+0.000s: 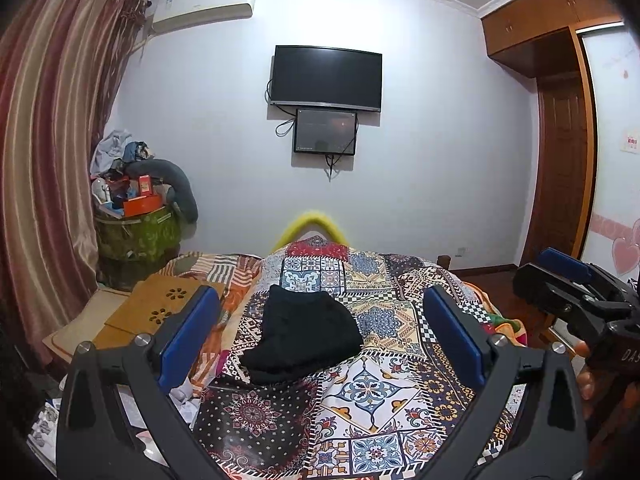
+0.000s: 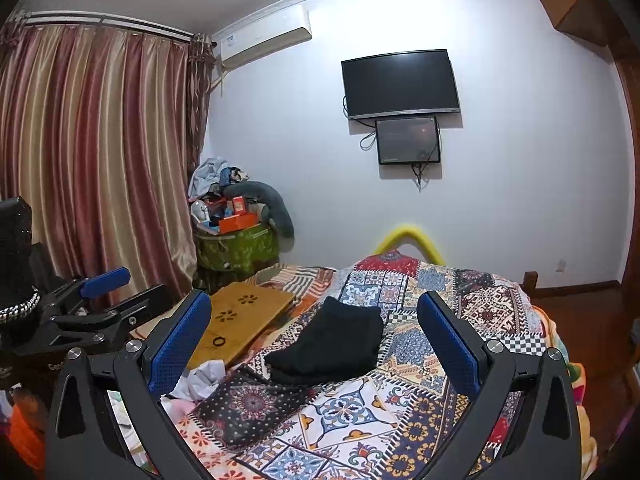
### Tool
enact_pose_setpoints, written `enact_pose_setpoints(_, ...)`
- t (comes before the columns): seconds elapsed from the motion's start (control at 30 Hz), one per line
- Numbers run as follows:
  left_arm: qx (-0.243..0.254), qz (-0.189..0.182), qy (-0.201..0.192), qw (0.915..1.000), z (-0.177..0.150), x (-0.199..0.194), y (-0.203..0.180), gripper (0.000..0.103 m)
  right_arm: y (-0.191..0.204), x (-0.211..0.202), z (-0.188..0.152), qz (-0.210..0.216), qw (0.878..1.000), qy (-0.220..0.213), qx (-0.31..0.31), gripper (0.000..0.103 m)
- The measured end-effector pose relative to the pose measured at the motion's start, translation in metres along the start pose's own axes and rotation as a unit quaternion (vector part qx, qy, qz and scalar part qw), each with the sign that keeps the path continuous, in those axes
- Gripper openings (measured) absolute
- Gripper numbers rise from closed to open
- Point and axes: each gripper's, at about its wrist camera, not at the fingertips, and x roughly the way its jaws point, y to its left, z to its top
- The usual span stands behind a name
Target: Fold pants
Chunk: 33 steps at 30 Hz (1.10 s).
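Left wrist view: the left gripper (image 1: pixel 320 332) is held above the bed (image 1: pixel 404 412), its two blue-padded fingers (image 1: pixel 188 340) spread wide with nothing between the pads. The black pants (image 1: pixel 306 340), already folded into a compact stack, lie on the patchwork bedspread ahead of the fingers and between their lines, somewhat nearer the left finger, touching neither. Beyond the right finger, at the frame's right edge, the right gripper (image 1: pixel 568 276) appears side-on, with part of a hand (image 1: pixel 588 376) on its grip. Beyond the left finger, a wooden lap tray (image 1: pixel 164 312) with flower-shaped cut-outs rests at the bed's edge.

Right wrist view: the right gripper (image 2: pixel 314 336) likewise hovers over the bed (image 2: pixel 432 420) with its fingers (image 2: pixel 180 344) spread apart and empty. The pants (image 2: pixel 334 346) lie ahead, between the two fingers and clear of both. The lap tray (image 2: pixel 244 320) sits just past the left finger, near the pants but apart from them. Outside the left finger, the left gripper (image 2: pixel 108 292) shows in profile, its fingers parted.

Background, straight ahead of the fingers in both views: a wall-mounted television (image 1: pixel 326 79) with a smaller screen (image 1: pixel 325 131) below it, striped curtains (image 2: pixel 96 152) at left, and a cluttered green bin (image 2: pixel 238 248) in the corner.
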Motion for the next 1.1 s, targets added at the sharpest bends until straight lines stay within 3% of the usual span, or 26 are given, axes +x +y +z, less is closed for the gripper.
enact_pose_setpoints(1.1, 0.024, -0.025, 0.002, 0.9994, -0.0032, -0.001, -0.0075, 0.103, -0.0017, -0.0021, 0.0025, -0.007, 1.0, 0.004, 0.008, 0.102)
